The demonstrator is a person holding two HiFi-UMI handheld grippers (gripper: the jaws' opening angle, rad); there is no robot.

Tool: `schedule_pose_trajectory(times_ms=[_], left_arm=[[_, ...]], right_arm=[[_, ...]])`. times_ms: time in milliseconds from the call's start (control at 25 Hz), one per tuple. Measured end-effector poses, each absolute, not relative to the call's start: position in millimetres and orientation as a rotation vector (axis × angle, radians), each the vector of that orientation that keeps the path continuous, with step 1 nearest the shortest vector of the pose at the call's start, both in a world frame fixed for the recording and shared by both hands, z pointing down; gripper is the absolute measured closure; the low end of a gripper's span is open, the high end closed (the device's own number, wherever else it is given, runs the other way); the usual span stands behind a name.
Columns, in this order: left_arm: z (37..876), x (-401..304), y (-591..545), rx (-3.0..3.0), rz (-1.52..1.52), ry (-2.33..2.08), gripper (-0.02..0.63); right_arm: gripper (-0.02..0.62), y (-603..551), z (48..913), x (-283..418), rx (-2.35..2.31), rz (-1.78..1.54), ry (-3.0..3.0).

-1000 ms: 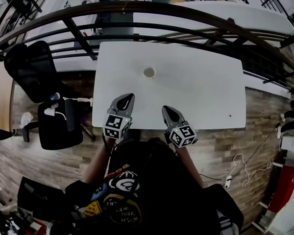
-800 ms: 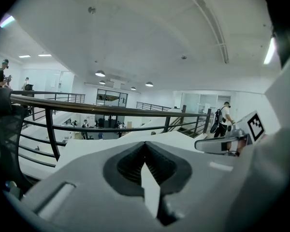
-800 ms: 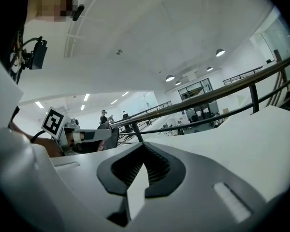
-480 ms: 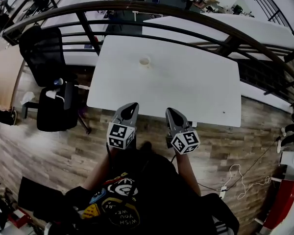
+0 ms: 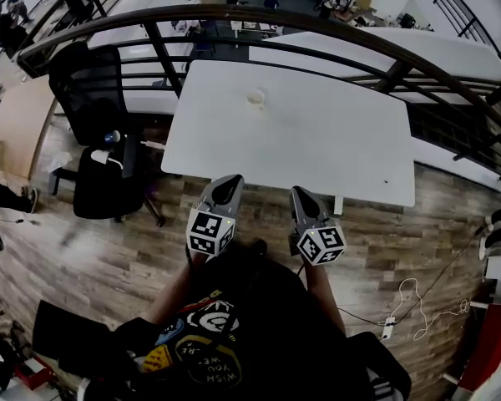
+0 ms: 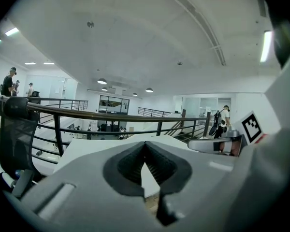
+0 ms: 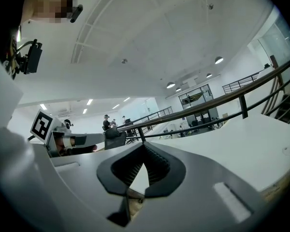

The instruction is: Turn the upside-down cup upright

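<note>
WAITING AT THE TABLE'S EDGE: My left gripper [image 5: 228,183] and right gripper [image 5: 301,195] hang side by side just short of the near edge of the white table [image 5: 342,144], over the wood-plank floor [image 5: 108,249], both pointing toward the tabletop. Both claws are closed and empty. Each gripper's own view shows the ridged pads [image 6: 131,164] meeting at the tip with nothing caught between them.

The cup [image 5: 255,98] is a small pale round shape standing alone toward the table's far side. It is near the dark railing [image 5: 301,17] and well apart from both grippers. From my head view it is too small for me to tell which way up it sits, so I take it from the task as mouth down.

I judge the step in hand to be the reach. Nothing is touched, and the turning itself is not yet begun.

As I read it, the next move calls for carrying one gripper out across the tabletop. Its jaws should part before it arrives and close on the cup's wall. After that comes a lift clear of the table, a half-turn of the wrist, and setting the cup down on its base. The left gripper lines up more nearly with the cup, so it looks the likelier choice. A careless approach could knock the cup away.
</note>
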State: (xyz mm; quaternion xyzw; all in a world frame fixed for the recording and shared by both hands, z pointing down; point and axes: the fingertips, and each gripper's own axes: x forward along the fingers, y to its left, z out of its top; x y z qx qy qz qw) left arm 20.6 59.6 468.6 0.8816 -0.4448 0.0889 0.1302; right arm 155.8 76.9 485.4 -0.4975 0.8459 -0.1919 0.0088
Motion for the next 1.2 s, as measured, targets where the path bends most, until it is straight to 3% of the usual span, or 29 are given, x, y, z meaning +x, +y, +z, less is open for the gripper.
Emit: schedule_pose_trajectory(times_ms=[560, 1200], left_arm=[[461.4, -35.7, 62.1, 2.533, 0.234, -1.335, 0.601], [464.3, -35.1, 73.5, 2.538, 0.248, -1.303, 0.601]], right_arm=[[0.598, 84.3, 473.0, 112.4, -1.593, -0.566, 2.673], [0.598, 91.4, 462.7, 98.2, -1.537, -0.558, 2.692]])
